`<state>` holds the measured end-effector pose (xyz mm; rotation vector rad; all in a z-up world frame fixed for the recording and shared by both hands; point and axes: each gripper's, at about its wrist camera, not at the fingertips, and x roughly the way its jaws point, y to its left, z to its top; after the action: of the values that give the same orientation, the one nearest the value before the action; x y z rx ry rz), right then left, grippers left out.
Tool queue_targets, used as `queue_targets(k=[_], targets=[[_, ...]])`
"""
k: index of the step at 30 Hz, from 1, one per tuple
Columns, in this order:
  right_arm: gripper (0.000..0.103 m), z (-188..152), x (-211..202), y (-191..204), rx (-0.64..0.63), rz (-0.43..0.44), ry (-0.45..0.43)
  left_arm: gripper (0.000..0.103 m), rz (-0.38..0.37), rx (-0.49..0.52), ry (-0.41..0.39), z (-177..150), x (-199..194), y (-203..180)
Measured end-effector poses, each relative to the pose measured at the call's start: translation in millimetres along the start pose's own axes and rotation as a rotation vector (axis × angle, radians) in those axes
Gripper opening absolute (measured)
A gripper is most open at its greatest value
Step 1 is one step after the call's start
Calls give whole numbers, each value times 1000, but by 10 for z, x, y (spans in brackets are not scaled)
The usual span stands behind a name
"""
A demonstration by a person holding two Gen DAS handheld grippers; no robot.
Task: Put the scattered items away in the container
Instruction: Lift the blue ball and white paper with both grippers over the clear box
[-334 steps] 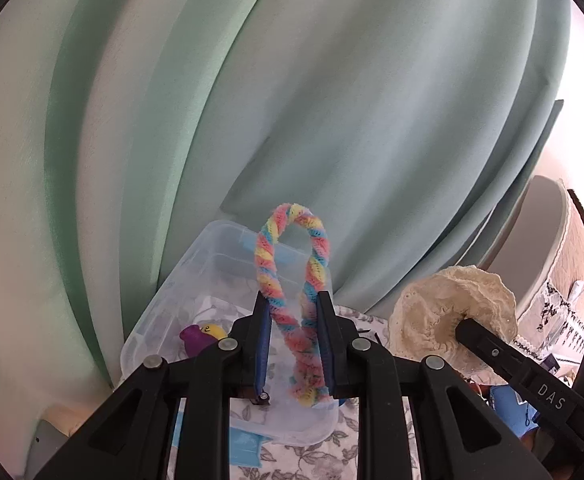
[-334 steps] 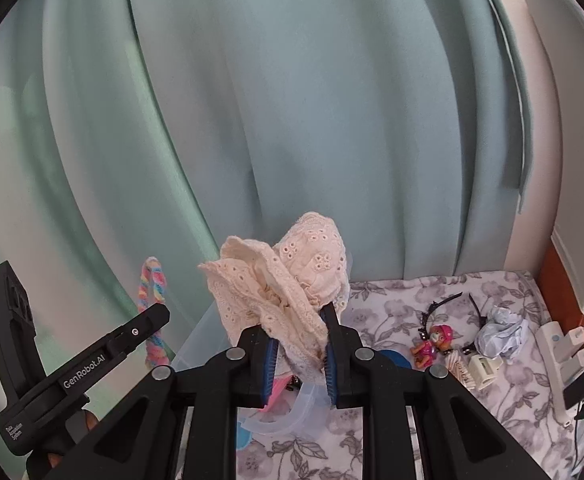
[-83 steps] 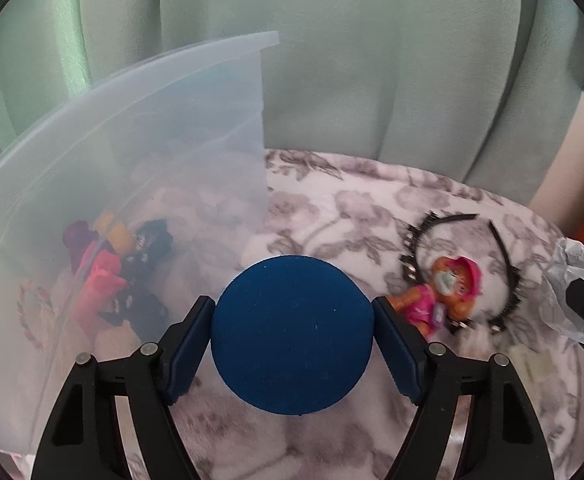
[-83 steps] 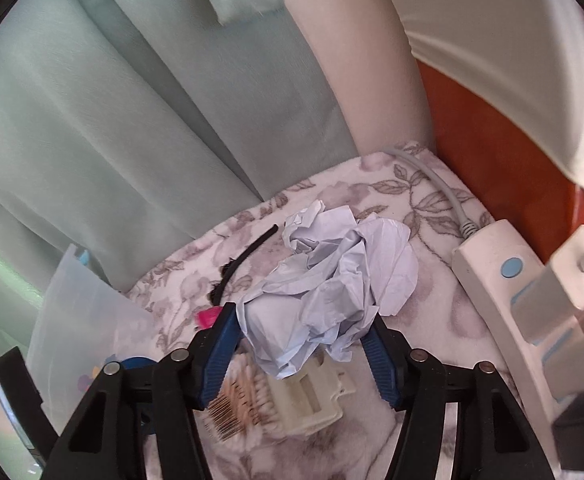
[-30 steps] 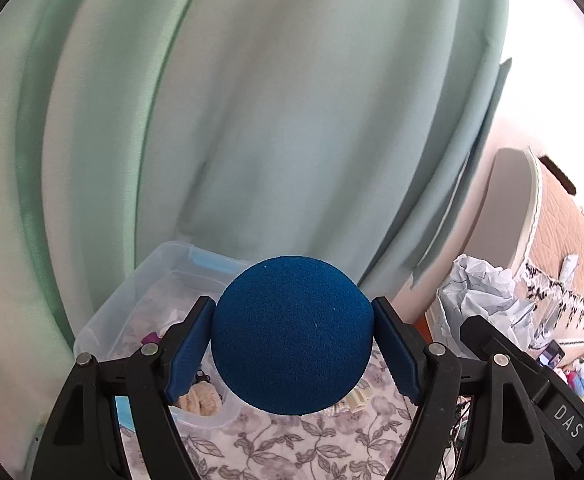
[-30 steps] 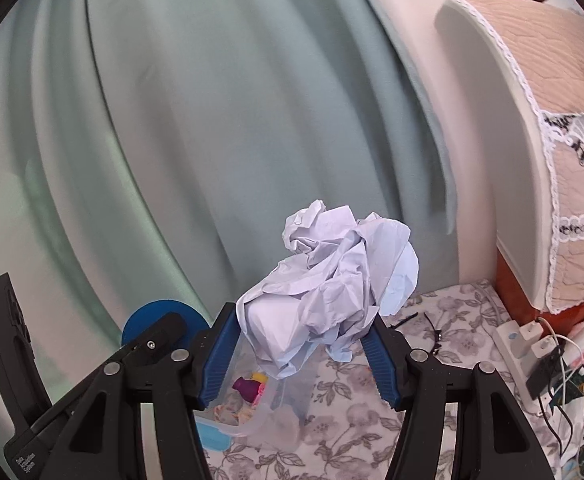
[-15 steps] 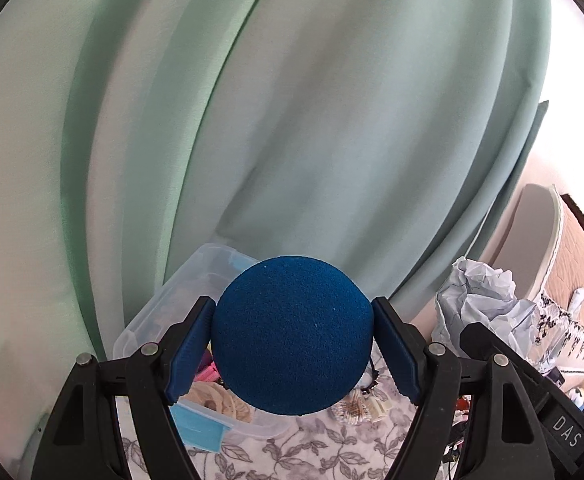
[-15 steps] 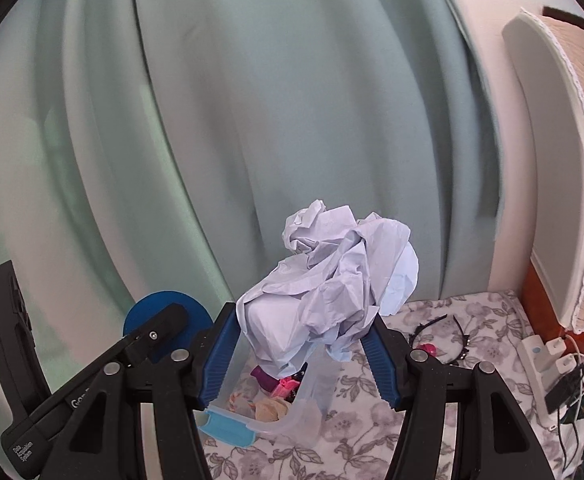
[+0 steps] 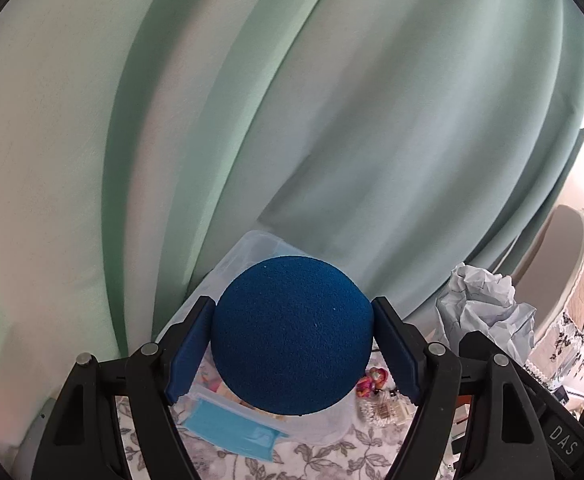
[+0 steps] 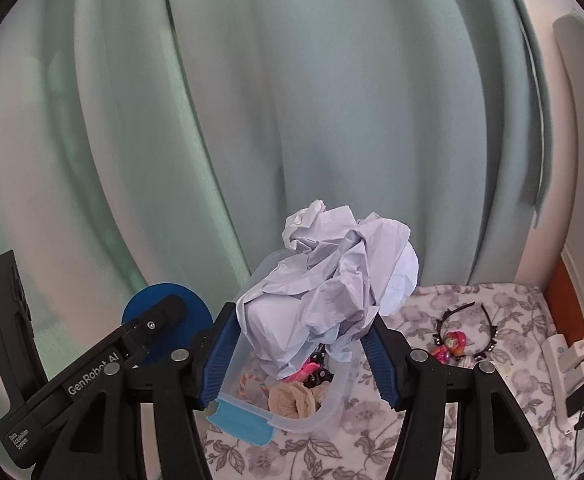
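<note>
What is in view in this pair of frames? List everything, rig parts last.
ball: 1, dark blue, clamped in the left tongs.
paper wad: 1, pale lilac, clamped in the right tongs.
box: 1, clear with blue latch, on the floral cloth.
cream lace: 1, in the box.
pink toys: count unclear, in the box.
headband: 1, black, on the cloth.
doll: 1, pink, by the headband.
power strip: 1, white, far right.
curtain: mint, behind.
left tongs: black, blue pads.
right tongs: same.
</note>
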<state>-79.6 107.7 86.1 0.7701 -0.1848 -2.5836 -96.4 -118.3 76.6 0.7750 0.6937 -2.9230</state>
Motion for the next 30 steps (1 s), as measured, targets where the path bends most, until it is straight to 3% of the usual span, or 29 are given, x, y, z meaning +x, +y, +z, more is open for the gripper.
queue_targets(k=[25, 30], targets=[[64, -379, 930, -4, -8, 16, 209, 80, 31, -29, 117, -79, 914, 366], [64, -420, 1047, -23, -2, 25, 232, 80, 33, -21, 137, -258, 836, 433]])
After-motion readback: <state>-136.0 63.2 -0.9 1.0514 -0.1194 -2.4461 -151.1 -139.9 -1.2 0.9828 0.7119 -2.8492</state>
